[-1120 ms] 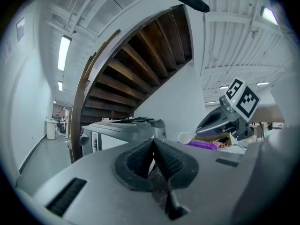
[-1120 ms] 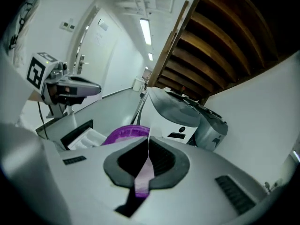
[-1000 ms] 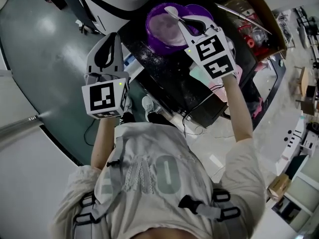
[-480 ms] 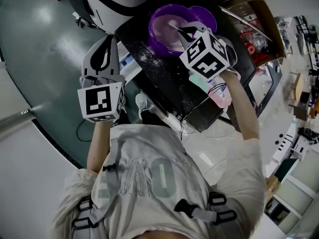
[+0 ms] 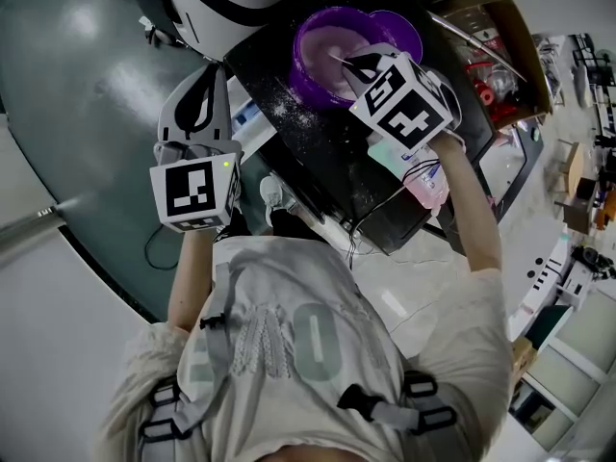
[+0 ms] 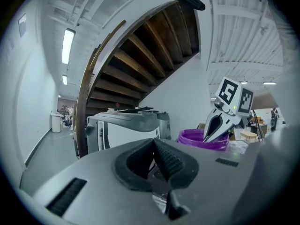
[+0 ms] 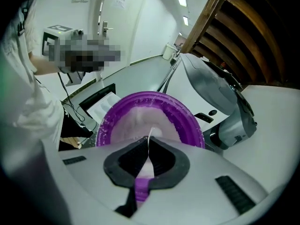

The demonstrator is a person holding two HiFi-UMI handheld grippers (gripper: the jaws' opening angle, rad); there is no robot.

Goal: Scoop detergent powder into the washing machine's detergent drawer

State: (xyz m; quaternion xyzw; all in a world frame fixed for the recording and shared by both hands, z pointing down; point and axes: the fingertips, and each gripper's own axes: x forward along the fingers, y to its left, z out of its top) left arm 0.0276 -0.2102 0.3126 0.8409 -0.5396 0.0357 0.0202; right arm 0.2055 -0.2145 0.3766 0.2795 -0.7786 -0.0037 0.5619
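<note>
Squarely in the right hand-held gripper point(image 7: 149, 142), scoop point(image 7: 141, 187), over purple bowl point(image 7: 188, 121).

Cardboard box point(image 5: 520, 37) beside black table point(image 5: 322, 147); wooden staircase point(image 6: 145, 50) overhead.

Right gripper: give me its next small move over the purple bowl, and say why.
Probably tip the scoop down and draw it through the powder. The right gripper is shut on the scoop's thin handle, its end points into the purple bowl, and the pale powder lies just beyond. No load shows on the scoop yet.
</note>
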